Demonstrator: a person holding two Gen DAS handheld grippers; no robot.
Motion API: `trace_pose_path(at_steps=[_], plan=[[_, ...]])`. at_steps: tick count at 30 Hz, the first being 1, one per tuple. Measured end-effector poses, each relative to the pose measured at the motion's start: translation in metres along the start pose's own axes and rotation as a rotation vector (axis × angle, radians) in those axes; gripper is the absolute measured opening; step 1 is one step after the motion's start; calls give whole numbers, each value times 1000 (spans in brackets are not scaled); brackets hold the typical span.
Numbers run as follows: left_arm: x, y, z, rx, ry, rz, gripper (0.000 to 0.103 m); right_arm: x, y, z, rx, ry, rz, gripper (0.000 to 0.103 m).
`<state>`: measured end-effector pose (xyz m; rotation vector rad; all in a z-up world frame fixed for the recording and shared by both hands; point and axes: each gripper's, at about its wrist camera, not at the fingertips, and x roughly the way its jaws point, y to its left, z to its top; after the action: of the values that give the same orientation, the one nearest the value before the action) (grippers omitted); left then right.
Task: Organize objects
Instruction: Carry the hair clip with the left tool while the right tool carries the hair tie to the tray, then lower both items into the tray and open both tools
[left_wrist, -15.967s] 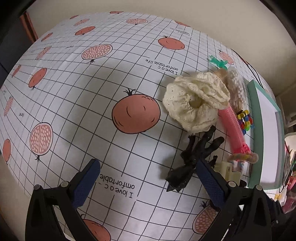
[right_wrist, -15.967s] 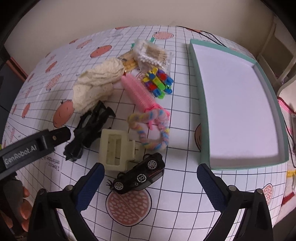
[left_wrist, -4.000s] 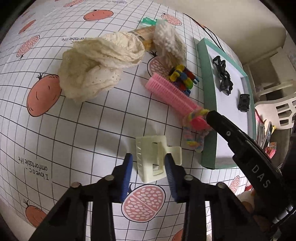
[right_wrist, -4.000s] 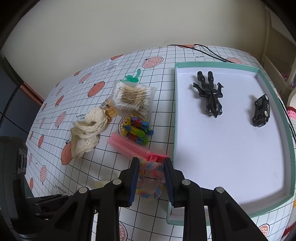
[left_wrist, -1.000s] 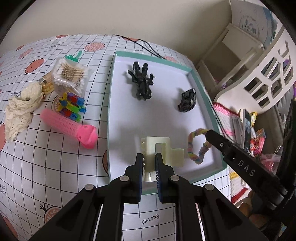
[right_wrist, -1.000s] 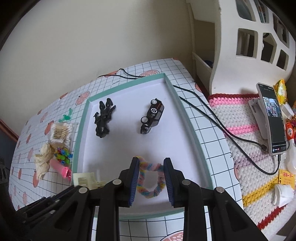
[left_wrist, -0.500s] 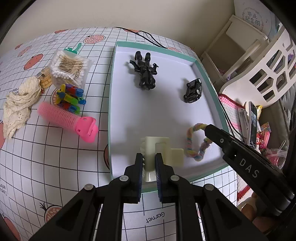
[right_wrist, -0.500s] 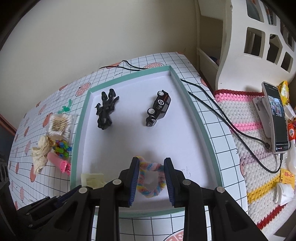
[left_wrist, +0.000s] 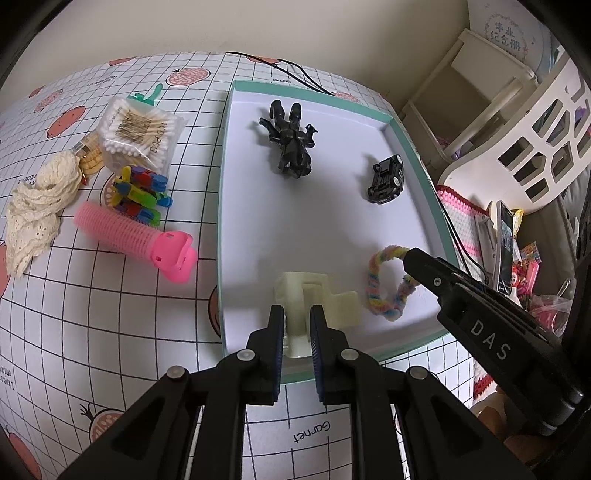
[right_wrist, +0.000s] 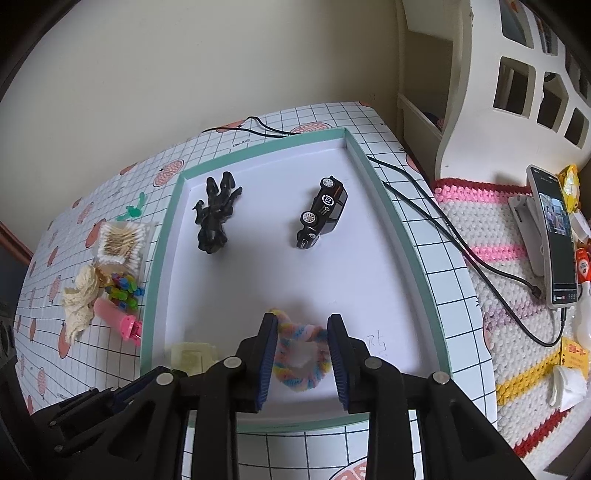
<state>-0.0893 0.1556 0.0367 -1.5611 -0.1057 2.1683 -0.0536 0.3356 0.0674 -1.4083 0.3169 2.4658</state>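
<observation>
A shallow tray (left_wrist: 224, 184) with a green rim and white floor lies on the gridded tablecloth. Over its near edge my left gripper (left_wrist: 297, 321) is shut on a cream hair claw (left_wrist: 317, 295). My right gripper (right_wrist: 303, 339) is shut on a rainbow fuzzy loop (right_wrist: 299, 352) low over the tray's (right_wrist: 162, 258) near part. The loop (left_wrist: 386, 286) hangs just right of the claw. A black figure (left_wrist: 290, 147) and a black toy car (left_wrist: 386, 179) lie deeper in the tray. The figure (right_wrist: 214, 218) and car (right_wrist: 323, 210) also show in the right wrist view.
Left of the tray lie a pink hair roller (left_wrist: 129, 232), coloured clips (left_wrist: 138, 192), a pack of cotton swabs (left_wrist: 138, 129) and a cream lace scrunchie (left_wrist: 37, 206). To the right are a black cable (right_wrist: 424, 192), a phone on a stand (right_wrist: 554, 236), a crocheted mat and white furniture.
Both grippers have come lower and nearer over the tray's front part, carrying the claw and the loop. Their jaws keep the same gap. The rest has not moved.
</observation>
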Motion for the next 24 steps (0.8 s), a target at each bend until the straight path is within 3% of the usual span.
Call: trace_pose_path(at_steps=[11,13,19,24], plan=[[-6,3,2,-12,-20,-6,16,1,2,0,0,3,3,41],[-6,5,2,-19,-24,-5,28,1,2,0,1,2,2,44],[-8,10,3,-40,-29,1,50,1,2,0,0,0,1,61],[-9,12,4,-57,-32,-1,50,2,1,-1,0,-5,-1,64]])
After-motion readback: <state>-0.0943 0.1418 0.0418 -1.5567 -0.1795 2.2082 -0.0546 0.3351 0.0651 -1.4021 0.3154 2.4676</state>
